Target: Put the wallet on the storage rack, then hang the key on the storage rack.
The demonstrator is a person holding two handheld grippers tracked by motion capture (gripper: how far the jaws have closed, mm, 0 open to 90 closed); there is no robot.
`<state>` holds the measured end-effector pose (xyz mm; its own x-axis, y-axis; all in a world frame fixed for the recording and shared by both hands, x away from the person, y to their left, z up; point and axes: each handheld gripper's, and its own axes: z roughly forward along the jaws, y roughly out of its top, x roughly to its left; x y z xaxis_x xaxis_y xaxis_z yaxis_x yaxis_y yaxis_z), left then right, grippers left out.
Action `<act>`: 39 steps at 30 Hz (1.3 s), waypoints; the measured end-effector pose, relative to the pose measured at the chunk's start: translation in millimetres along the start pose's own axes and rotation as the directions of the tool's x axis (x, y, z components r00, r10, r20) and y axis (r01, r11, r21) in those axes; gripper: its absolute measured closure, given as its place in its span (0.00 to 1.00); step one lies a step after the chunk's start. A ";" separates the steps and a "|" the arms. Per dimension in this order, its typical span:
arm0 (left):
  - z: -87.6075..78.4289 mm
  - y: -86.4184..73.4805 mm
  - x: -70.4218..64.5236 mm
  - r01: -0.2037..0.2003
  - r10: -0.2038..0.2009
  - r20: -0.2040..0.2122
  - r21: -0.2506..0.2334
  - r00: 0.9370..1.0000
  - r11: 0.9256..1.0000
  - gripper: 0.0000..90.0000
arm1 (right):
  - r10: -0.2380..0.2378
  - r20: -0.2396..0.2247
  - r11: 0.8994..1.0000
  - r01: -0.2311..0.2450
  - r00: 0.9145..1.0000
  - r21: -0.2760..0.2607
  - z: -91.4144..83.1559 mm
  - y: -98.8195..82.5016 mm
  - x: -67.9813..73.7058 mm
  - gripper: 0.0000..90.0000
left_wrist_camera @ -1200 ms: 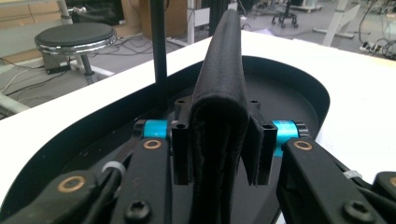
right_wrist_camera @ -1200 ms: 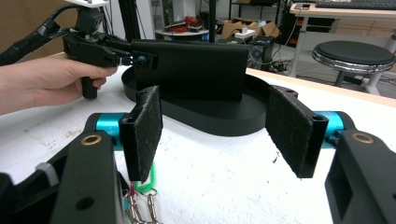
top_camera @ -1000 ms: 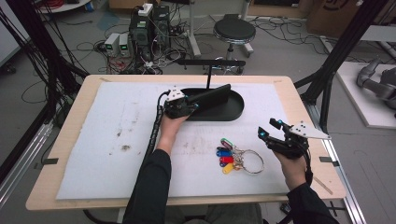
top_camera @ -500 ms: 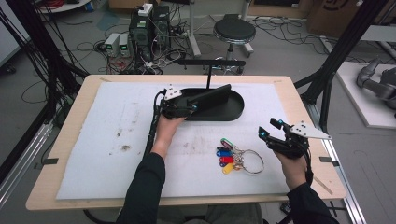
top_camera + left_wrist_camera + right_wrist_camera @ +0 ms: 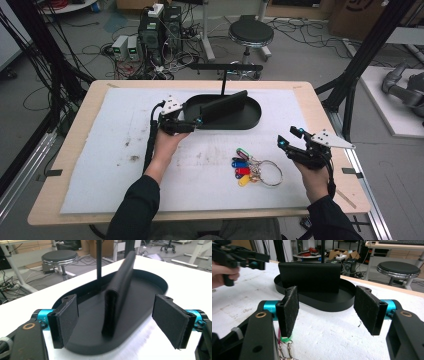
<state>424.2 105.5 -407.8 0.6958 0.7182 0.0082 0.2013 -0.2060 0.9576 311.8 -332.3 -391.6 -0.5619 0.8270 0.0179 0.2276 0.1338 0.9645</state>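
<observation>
Wallet stood on edge in the black oval tray on a stained white mat over a wooden table. Left gripper had just been opening, jaws wide and free of it; right gripper hung wide, empty, beside keys

One black tray, one wallet, one key bunch (several coloured tags).

table – wood | white mat on it | on mat – black tray, key bunch
</observation>
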 end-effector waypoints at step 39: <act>-146.2 -47.8 -13.9 0.009 -0.012 -0.139 -0.024 0.990 1.000 0.24 | 0.004 0.013 1.000 -0.004 1.000 0.023 -8.9 -4.3 -12.3 0.32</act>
<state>304.1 202.6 -411.6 0.5905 0.8062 0.0368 0.1904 -0.1835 0.9644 310.7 -348.0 -393.6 -0.5510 0.8343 0.0180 0.2478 0.1429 0.9582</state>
